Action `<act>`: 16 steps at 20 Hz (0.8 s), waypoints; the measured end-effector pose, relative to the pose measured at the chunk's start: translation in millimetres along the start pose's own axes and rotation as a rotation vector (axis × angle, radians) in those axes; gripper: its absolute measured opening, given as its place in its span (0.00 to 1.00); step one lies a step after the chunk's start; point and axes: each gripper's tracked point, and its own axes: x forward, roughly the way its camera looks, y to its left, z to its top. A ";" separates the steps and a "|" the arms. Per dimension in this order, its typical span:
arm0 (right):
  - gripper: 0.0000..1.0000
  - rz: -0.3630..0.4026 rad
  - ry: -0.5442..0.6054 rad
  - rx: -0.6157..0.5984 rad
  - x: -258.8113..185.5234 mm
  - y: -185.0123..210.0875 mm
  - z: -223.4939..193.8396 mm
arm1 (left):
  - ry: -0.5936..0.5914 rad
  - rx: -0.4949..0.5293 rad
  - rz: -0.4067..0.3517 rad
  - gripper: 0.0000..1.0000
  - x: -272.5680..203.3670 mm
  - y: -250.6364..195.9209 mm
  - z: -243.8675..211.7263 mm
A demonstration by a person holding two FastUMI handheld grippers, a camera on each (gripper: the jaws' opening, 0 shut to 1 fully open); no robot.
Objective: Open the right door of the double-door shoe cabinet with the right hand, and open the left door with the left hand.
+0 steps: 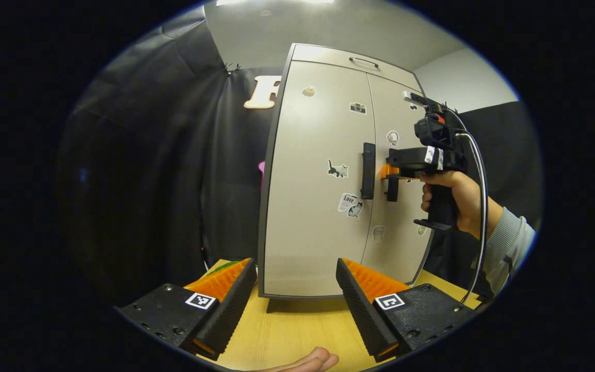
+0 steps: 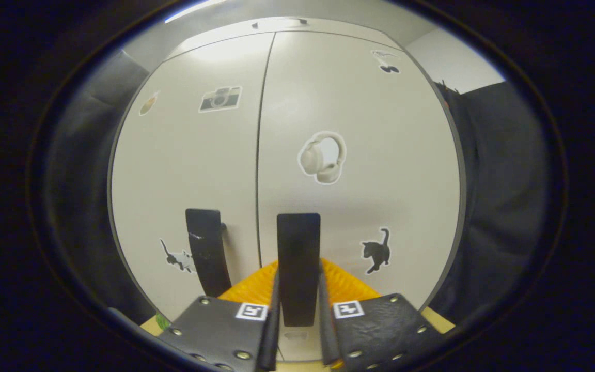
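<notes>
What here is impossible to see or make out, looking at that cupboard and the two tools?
- Inside of the tall beige double-door shoe cabinet: hidden by its closed doors, both views.
- Lower end of the black right door handle: covered by the right tool in the right gripper view.
- Bottom of the black left door handle: behind that tool's body.
- Small stickers low on the right door: too small, left gripper view.

Upright beige shoe cabinet point(image 1: 318, 181), both doors closed

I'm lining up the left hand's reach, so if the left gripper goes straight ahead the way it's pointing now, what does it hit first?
Probably the face of the left door, low on the panel, not its handle, which sits higher and to the right. The left gripper is open over the wooden table; depth is hard to judge.
</notes>
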 end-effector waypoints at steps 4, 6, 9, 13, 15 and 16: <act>0.19 0.053 0.025 -0.008 -3.0 -2.1 -3.8 | 0.014 0.016 -0.017 0.96 -0.3 -24.5 2.7; 0.18 0.096 0.022 -0.020 -23.7 -8.8 -3.5 | 0.007 0.022 -0.014 0.96 -10.0 -34.7 6.3; 0.18 0.147 0.023 -0.017 -54.3 -21.6 -1.5 | -0.010 0.017 0.014 0.96 -27.2 -37.5 13.6; 0.18 0.194 0.028 -0.023 -90.2 -45.4 -0.2 | -0.041 0.000 0.044 0.96 -45.2 -41.4 22.5; 0.18 0.214 0.027 -0.004 -105.4 -59.0 0.4 | -0.042 0.017 0.048 0.96 -54.9 -47.1 25.5; 0.19 0.221 0.027 0.011 -113.4 -67.2 1.8 | -0.051 0.025 0.052 0.96 -60.7 -49.4 28.6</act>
